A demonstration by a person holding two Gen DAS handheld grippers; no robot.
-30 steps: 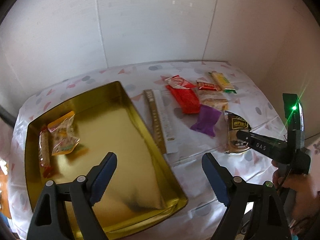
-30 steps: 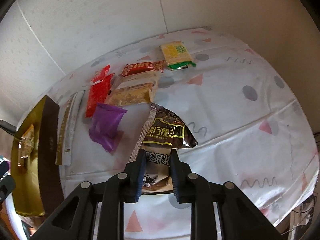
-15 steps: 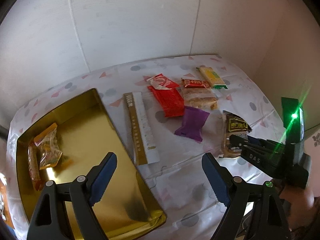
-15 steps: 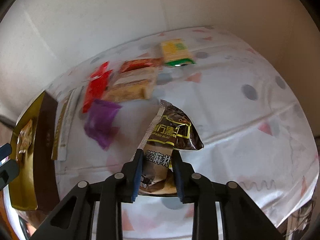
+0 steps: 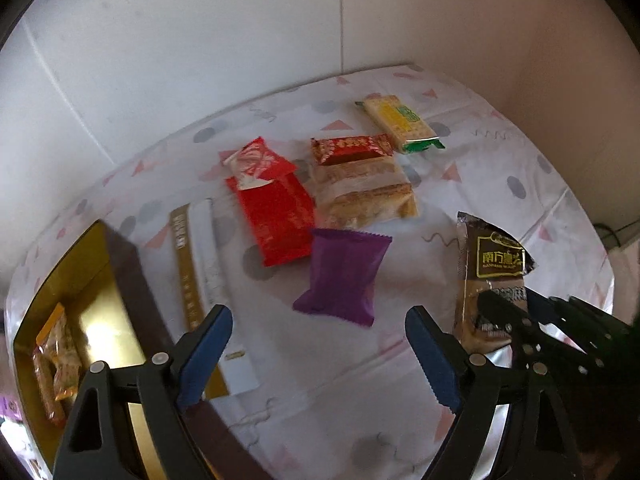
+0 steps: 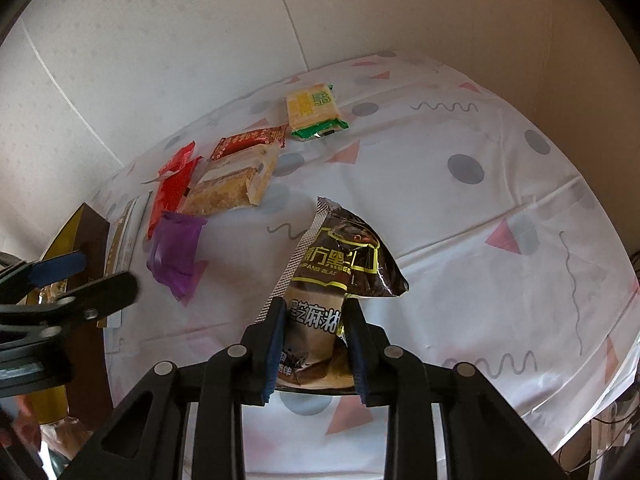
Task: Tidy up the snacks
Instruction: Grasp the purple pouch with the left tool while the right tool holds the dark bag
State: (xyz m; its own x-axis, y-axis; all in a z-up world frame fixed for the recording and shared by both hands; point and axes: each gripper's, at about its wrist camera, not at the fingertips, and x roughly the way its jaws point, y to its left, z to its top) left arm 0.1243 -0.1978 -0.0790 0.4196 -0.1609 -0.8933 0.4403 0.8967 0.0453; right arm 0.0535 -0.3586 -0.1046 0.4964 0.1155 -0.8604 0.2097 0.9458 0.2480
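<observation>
tablecloth [image 6: 500, 184] carries the loose snacks; gold tray [image 5: 100, 320] sits at eight o'clock in the left view, having slid leftward as that camera swung. right gripper [image 6: 314, 334] stays clenched on the brown sesame packet [image 6: 340, 268], now lifted off the cloth, likely tray-bound. left gripper [image 5: 318, 354] hangs released over the purple packet [image 5: 344, 276]

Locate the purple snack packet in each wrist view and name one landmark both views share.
Left wrist: purple foil snack packet lies centre, between the open left gripper's fingers.
Right wrist: same packet at left-centre on the cloth.
Shared landmark: yellow-and-green cracker pack at the far end.
</observation>
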